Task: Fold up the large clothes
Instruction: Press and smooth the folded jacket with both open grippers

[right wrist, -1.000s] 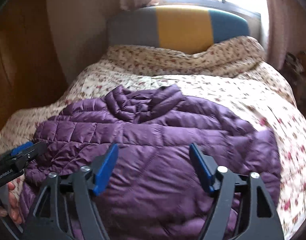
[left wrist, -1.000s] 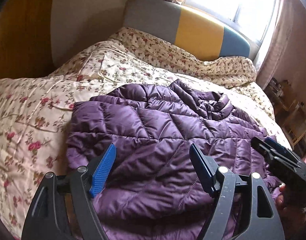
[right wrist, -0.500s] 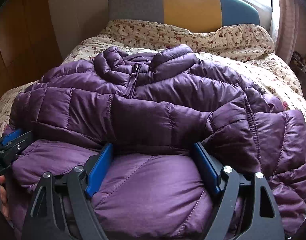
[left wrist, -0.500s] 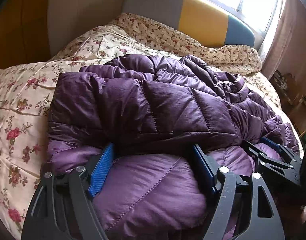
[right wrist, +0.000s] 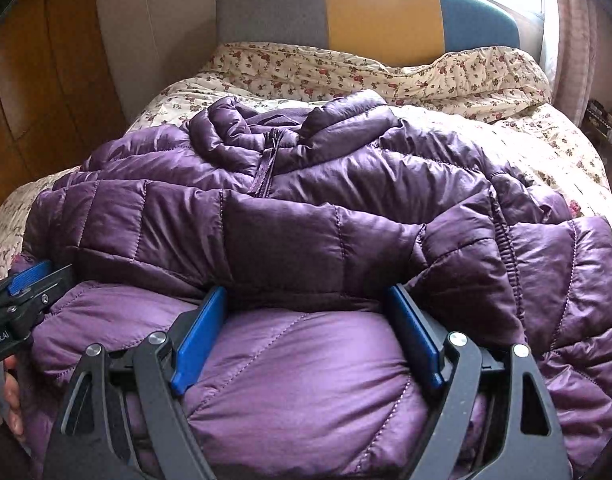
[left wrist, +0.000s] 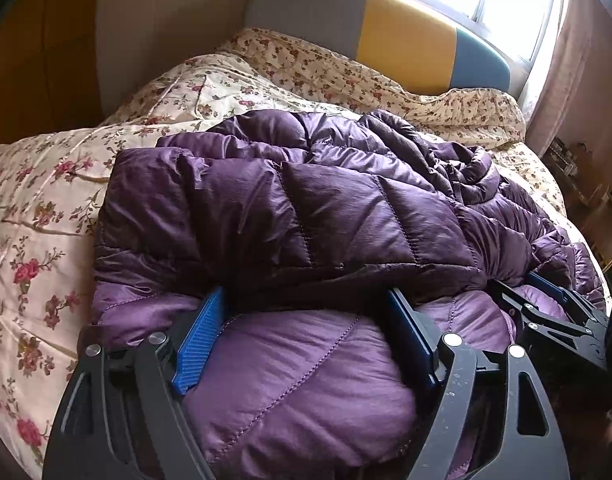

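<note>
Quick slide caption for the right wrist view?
Right gripper jaws straddle a puffy fold of the purple jacket on the floral bed.

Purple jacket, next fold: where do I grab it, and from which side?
Probably the near, lighter purple edge of the jacket, from the foot-of-bed side. It bulges into a pinchable ridge inside the open left gripper and right gripper, while the collar lies far off toward the headboard.
</note>
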Tool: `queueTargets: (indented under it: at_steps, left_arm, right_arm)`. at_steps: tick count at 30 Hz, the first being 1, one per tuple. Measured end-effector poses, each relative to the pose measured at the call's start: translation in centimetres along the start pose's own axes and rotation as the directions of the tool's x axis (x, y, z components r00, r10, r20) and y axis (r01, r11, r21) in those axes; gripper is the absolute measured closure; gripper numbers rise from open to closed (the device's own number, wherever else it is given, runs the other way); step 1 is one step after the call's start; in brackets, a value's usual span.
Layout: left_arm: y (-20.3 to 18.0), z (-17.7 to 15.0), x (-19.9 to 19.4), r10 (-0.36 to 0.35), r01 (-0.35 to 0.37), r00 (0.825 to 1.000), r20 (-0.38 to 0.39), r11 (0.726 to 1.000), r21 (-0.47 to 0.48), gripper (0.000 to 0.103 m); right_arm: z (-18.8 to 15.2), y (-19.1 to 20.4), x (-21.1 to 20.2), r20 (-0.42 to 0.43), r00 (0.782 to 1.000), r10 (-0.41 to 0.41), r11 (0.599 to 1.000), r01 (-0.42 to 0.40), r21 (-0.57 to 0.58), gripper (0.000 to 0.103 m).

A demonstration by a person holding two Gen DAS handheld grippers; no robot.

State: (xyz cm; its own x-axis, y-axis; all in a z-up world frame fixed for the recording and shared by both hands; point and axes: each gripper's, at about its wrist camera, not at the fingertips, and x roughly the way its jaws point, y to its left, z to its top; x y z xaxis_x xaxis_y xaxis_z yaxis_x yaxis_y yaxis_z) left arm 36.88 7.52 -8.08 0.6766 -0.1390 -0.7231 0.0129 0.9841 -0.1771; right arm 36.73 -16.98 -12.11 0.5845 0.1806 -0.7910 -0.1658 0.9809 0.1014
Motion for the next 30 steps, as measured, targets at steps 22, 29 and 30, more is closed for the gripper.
queueTargets:
  at_steps: [22,29,30]
  left_arm:
    - [4.0,-5.3,-12.1,-0.031,0.031,0.999,-0.027,0.999,-0.014,0.023]
    - [5.9,-11.3,-16.7,-0.072,0.068,0.995,-0.066,0.996,-0.061,0.023]
    - [6.1,-12.4,-17.4,-0.08,0.076,0.994,-0.073,0.995,-0.066,0.023]
  right_arm:
    - [-3.7,-3.6,-12.4,-0.088,0.987,0.131,0.991,-0.128,0.045,0.004]
    - [-10.4,-7.9,-17.2,-0.179,0.977,0.116,0.991,-0.101,0.091,0.004]
    - [-11.1,-8.3,-17.7,-0.186,0.976,0.116,0.99,-0.099,0.099,0.004]
